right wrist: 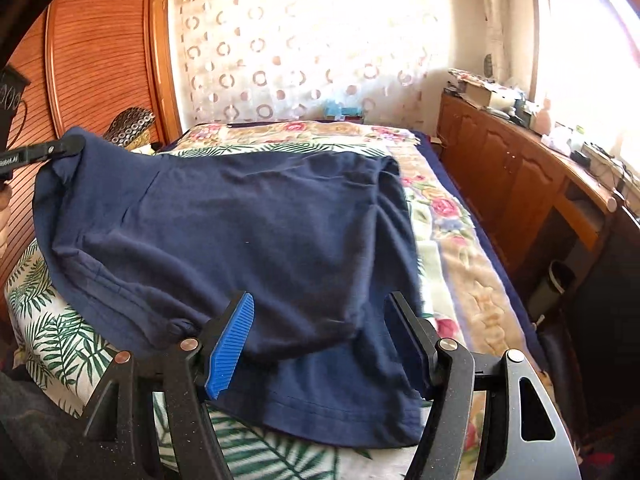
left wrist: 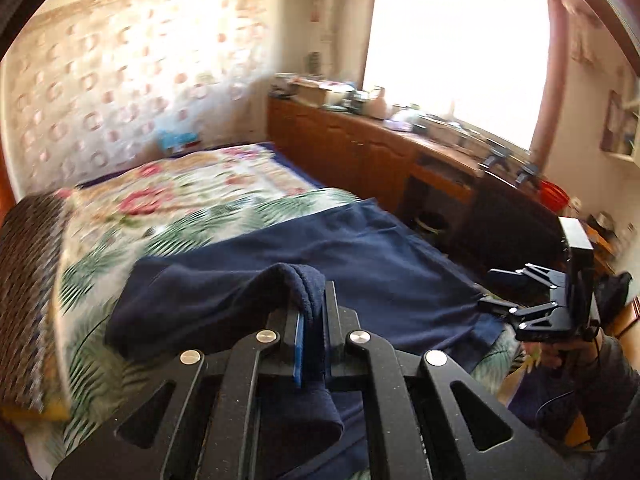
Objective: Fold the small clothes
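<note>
The navy garment [right wrist: 240, 232] lies spread on the bed [right wrist: 460, 240], over the leaf-print cover [right wrist: 60, 340] at the near end. It looks like a soft, light knit that drapes and wrinkles freely, so it should fold with little force but sag and slide if lifted from one spot. Corners and hemmed edges give the surest purchase, taken two at a time to keep an edge straight.

Its stitched hem [right wrist: 320, 416] faces the near side and the body runs away toward the far curtain wall [right wrist: 300, 52]; I judge the long axis to be near-to-far, though the fisheye bend and the raised left corner make that uncertain.

The left gripper [left wrist: 310, 320] is clamped on a bunched fold of the cloth, lifting the left near corner off the bed. The right gripper [right wrist: 320, 344] stands wide apart, its blue ribbed pad [right wrist: 230, 344] just beside the hem area, holding nothing. A wooden cabinet [right wrist: 520, 184] runs along the right.
</note>
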Demonstrator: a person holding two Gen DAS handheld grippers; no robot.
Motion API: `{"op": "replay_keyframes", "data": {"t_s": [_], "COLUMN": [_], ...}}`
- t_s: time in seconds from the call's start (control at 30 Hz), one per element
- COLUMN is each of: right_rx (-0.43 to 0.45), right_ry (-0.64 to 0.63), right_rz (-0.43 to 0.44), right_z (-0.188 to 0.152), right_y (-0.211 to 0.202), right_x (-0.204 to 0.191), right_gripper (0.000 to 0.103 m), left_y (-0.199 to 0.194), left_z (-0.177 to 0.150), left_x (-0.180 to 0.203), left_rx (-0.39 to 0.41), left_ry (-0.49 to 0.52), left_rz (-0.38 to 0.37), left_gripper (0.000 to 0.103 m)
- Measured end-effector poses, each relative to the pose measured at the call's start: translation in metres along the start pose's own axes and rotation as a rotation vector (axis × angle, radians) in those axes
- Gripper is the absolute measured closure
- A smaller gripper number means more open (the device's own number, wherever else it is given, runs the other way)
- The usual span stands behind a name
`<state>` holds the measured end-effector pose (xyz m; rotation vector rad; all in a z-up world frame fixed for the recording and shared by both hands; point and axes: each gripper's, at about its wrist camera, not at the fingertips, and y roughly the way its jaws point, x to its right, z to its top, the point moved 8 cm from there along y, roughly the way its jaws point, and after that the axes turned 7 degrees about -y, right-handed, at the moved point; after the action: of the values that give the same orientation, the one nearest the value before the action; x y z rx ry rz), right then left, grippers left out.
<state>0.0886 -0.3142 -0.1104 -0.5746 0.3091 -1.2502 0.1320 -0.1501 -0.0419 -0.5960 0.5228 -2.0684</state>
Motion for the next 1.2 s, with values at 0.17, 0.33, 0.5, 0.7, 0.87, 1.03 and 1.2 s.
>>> {"op": "replay_keyframes", "data": {"t_s": [0.17, 0.33, 0.5, 0.7, 0.87, 1.03, 1.2], "right_rx": [0.018, 0.025, 0.026, 0.022, 0.026, 0.026, 0.021], "right_ry": [0.027, 0.036, 0.055, 0.065, 0.069, 0.054, 0.036], "right_rz": [-0.002, -0.006, -0.015, -0.018, -0.013, -0.010, -0.001], "right_z": [-0.003, -0.007, -0.009, -0.011, -0.006, -0.001, 0.006], "right_y": [-0.005, -0.007, -0.004, -0.001, 0.002, 0.009, 0.016], "right_x": [-0.001, 0.011, 0.015, 0.017, 0.017, 0.013, 0.005], "right_gripper": [0.033, 0.033, 0.033, 0.033, 0.033, 0.033, 0.033], "left_y": [0.014, 0.021, 0.023, 0.037, 0.039, 0.034, 0.025], "left_z": [0.017, 0.034, 0.046, 0.032, 0.024, 0.017, 0.009], "left_x": [0.040, 0.079, 0.104, 0.096, 0.077, 0.045, 0.017], "left_rx": [-0.015, -0.014, 0.009, -0.042, -0.055, -0.051, -0.042], "left_ry": [0.067, 0.122, 0.143, 0.136, 0.127, 0.104, 0.070], "left_rz": [-0.056, -0.129, -0.161, -0.137, -0.086, -0.012, 0.033], "left_gripper": [0.096, 0.096, 0.096, 0.073, 0.062, 0.061, 0.057]}}
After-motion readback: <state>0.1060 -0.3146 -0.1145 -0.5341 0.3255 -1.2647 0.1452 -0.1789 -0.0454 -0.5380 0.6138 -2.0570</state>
